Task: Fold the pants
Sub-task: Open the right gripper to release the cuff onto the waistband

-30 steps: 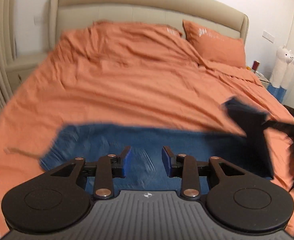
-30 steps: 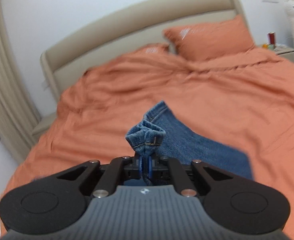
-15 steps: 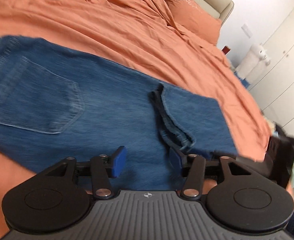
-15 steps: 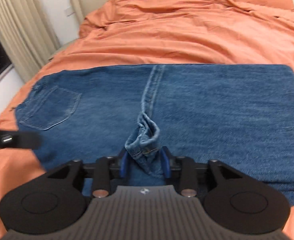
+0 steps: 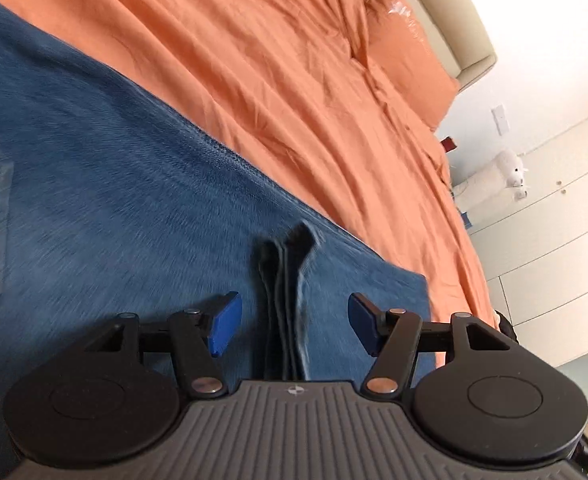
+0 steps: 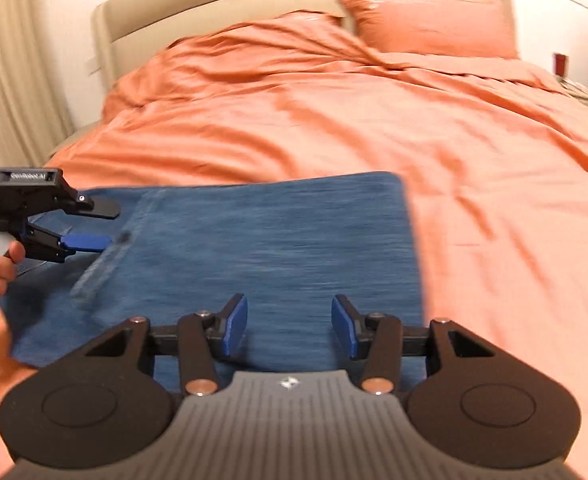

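Note:
Blue denim pants [image 6: 261,240] lie folded flat on the orange bed; they also show in the left wrist view [image 5: 113,184]. A raised hem fold [image 5: 289,280] of the pants sits between the open fingers of my left gripper [image 5: 294,324], untouched by the pads. My right gripper [image 6: 289,326] is open and empty, just above the near part of the pants. The left gripper [image 6: 97,224] also shows in the right wrist view, open, at the pants' left edge, held by a hand.
The orange duvet [image 6: 334,112] covers the whole bed, with orange pillows [image 6: 426,24] and a beige headboard [image 6: 229,4] at the far end. White wardrobes [image 5: 554,248] and a white plush toy [image 5: 510,168] stand to the right of the bed.
My right gripper has let go of the bunched pant hem and opened, then drawn back. My left gripper has moved over the hem fold, which now lies between its open fingers.

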